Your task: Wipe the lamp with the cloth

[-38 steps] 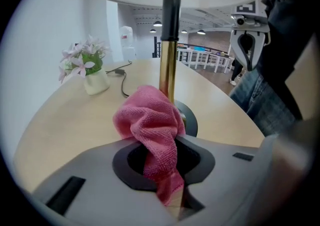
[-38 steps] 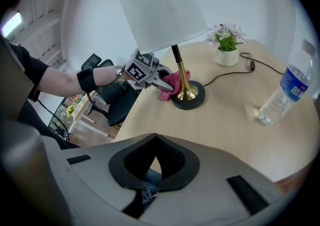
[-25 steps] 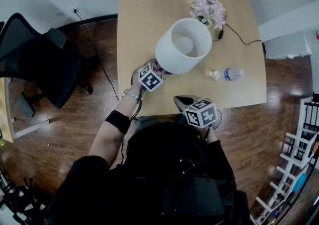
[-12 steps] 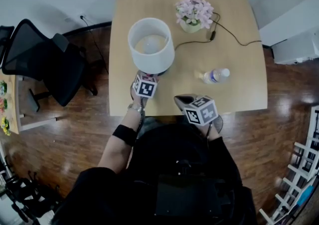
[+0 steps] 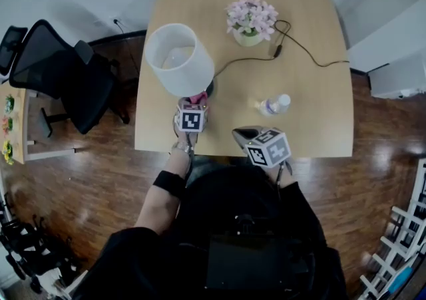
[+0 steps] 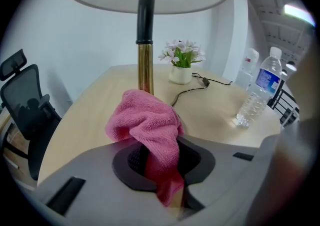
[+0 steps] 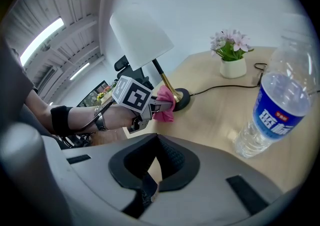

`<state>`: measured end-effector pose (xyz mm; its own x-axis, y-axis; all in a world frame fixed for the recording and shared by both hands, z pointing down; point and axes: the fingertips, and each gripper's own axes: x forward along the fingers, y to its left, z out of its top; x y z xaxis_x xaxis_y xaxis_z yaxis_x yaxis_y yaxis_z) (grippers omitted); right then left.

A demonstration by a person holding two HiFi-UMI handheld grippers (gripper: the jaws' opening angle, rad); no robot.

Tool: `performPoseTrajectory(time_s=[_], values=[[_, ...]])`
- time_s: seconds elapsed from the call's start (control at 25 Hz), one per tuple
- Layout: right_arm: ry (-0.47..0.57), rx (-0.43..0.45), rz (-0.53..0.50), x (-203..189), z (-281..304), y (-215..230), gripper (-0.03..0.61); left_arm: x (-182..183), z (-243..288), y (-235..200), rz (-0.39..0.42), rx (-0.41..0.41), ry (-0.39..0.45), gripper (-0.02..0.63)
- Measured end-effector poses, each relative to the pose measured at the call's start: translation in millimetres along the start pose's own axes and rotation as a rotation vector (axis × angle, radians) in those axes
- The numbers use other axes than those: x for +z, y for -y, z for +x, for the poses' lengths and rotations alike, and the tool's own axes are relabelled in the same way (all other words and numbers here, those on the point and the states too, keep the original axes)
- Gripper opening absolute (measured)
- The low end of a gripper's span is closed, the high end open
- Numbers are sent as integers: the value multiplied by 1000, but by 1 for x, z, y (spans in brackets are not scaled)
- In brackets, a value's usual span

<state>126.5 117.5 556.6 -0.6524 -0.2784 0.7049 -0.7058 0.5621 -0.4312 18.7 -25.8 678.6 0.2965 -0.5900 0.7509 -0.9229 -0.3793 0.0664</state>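
Head view, starting at the far left: a black mesh office chair (image 5: pixel 60 76) stands on the dark wooden floor (image 5: pixel 100 165) beside the light wooden table (image 5: pixel 313 112). On the table's left part stands the white-shaded lamp (image 5: pixel 178 59) with a brass stem and a dark round base. At the near side of that base the left gripper (image 5: pixel 198 102) points at the stem, its jaws clamped on a crumpled pink terry cloth (image 6: pixel 150 125). The cloth bunches low against or just beside the stem; contact cannot be told. Further right, at the far edge, sits a small white pot of pale pink flowers (image 5: pixel 251 19), with a thin black cord (image 5: pixel 299 42) running past it. A clear plastic water bottle (image 5: pixel 269 105) with a blue label lies nearer. Nearest, at the table's near edge, the right gripper (image 5: pixel 249 136) has its jaws together with nothing between them, well apart from the lamp.
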Motion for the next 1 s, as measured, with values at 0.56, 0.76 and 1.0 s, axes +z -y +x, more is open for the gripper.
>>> performPoseTrajectory(time_s=[0.56, 0.76, 1.0], values=[[33, 22, 32, -21, -24, 9, 5, 16, -1, 98, 109, -176, -44, 84], [77, 39, 104, -31, -32, 12, 5, 11, -63, 119, 169, -218, -15, 84], [81, 64, 114, -45, -29, -3, 5, -9, -148, 127, 195, -265, -7, 84]])
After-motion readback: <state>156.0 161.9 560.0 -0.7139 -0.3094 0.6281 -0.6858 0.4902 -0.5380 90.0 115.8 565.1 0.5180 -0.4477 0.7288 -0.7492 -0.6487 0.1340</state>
